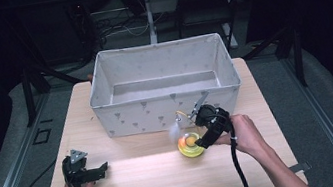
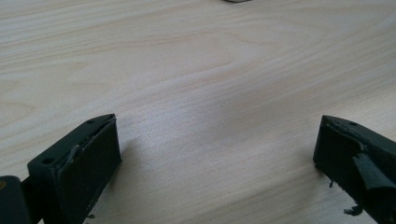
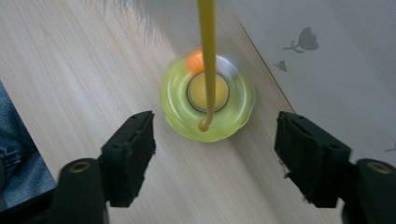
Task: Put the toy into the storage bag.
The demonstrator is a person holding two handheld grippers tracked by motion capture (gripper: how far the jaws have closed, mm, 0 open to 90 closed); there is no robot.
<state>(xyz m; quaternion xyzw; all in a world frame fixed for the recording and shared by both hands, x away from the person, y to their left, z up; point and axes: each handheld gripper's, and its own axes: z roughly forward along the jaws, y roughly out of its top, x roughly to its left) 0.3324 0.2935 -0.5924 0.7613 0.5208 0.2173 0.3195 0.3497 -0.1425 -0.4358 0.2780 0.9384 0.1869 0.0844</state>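
Observation:
A yellow-green ring-shaped toy (image 1: 190, 146) lies on the wooden table (image 1: 132, 180) just in front of the fabric bin (image 1: 157, 114). It holds an orange ball (image 3: 194, 61) in its track, and a thin yellow stick (image 3: 207, 46) with a white feather (image 1: 175, 130) rises from it. My right gripper (image 1: 201, 141) hovers over the toy (image 3: 208, 100) from its right side. Its jaws stand apart on either side of the ring, touching nothing (image 3: 215, 123). My left gripper (image 1: 101, 168) rests low at the table's front left, open over bare wood (image 2: 215, 123).
The white fabric bin with a small grey print (image 3: 327, 56) fills the far half of the table, open at the top. Dark frame legs and cables stand beyond it. A bit of blue cloth (image 3: 18, 168) shows at the left edge of the right gripper view.

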